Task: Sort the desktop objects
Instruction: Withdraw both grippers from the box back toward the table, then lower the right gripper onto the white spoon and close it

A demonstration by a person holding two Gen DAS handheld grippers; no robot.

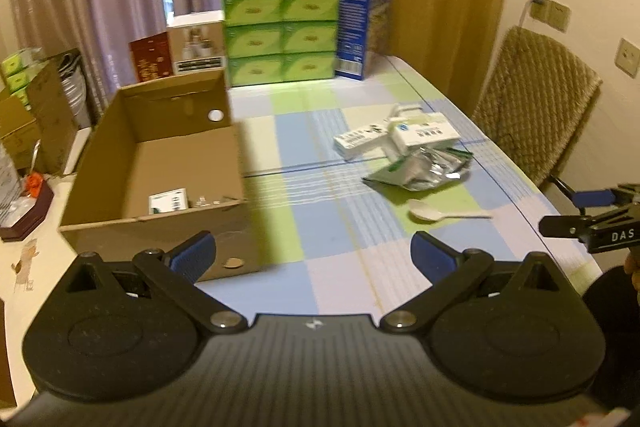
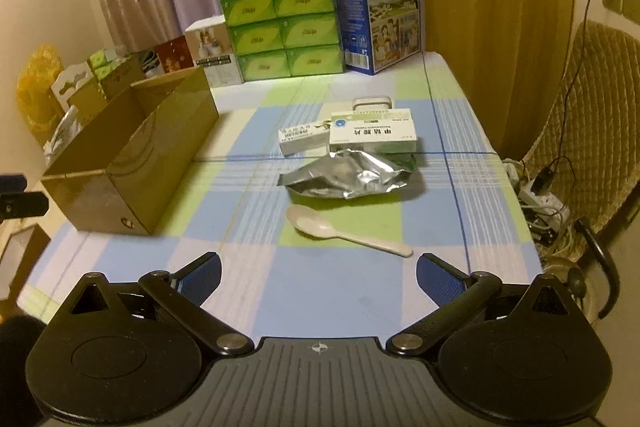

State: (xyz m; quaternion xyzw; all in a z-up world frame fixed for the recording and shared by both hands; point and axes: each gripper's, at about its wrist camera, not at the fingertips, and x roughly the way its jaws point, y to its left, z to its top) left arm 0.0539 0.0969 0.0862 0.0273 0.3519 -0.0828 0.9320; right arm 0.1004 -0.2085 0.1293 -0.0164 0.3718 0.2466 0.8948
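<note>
**Both grippers wide and empty over the checked counter**

My left gripper [image 1: 314,257] has its jaws spread fully, nothing between them; the right gripper [image 2: 319,279] is the same, empty-handed. Both hang over the near part of the counter [image 2: 352,307].

Ahead of me I count one white spoon [image 2: 340,227], lying flat near the right gripper, its long axis slanting across the cloth, bowl toward the far left and handle toward the near right. Just beyond it sits one crumpled foil pouch [image 2: 348,177], its length running left to right. Behind the pouch are two white medicine boxes [image 2: 372,137], side by side and touching, both lying crosswise, with one small white case [image 2: 372,103] behind them.

One open cardboard box [image 1: 160,163] stands at the left, long axis running away from me; one small white carton [image 1: 168,200] lies inside at its near wall.

At the far edge stand six green tissue packs [image 1: 280,39] and one blue carton [image 2: 376,15].
</note>
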